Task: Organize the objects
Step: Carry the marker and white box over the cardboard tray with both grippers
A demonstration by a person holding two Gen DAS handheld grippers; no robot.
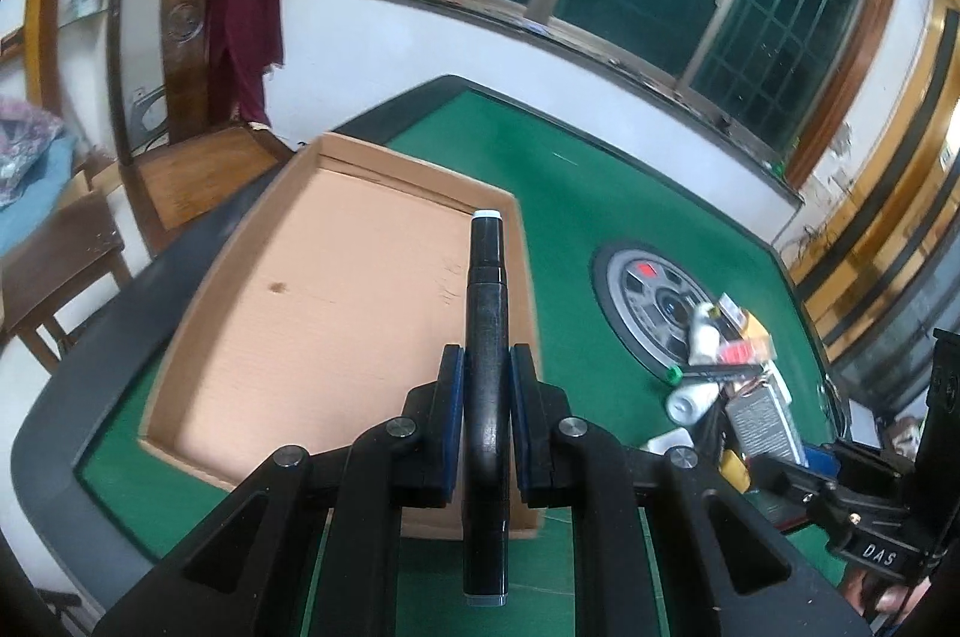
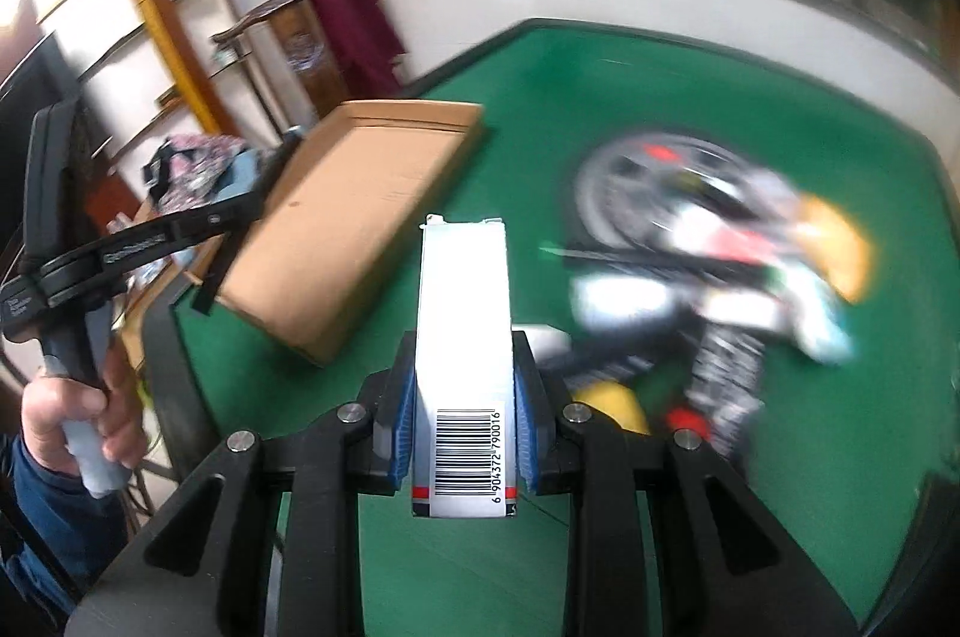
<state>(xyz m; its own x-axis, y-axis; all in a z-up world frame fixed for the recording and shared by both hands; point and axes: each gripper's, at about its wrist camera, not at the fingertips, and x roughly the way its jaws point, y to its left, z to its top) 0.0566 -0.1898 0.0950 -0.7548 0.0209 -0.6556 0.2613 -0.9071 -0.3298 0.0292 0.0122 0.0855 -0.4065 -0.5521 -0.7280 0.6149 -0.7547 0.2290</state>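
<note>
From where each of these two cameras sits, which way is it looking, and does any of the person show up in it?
Left wrist: sits on the left gripper, looking down its fingers at the black marker it clamps, above the cardboard tray; no part of the person is clearly visible.
Right wrist: sits on the right gripper, looking past its white carton across the green table; the person's left hand and blue sleeve show.
Shared: tray, table, the pile of clutter.

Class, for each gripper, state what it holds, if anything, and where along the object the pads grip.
Left gripper: black marker, gripped around mid-length. Right gripper: white barcoded box, gripped on its long sides toward the barcode end.
</note>
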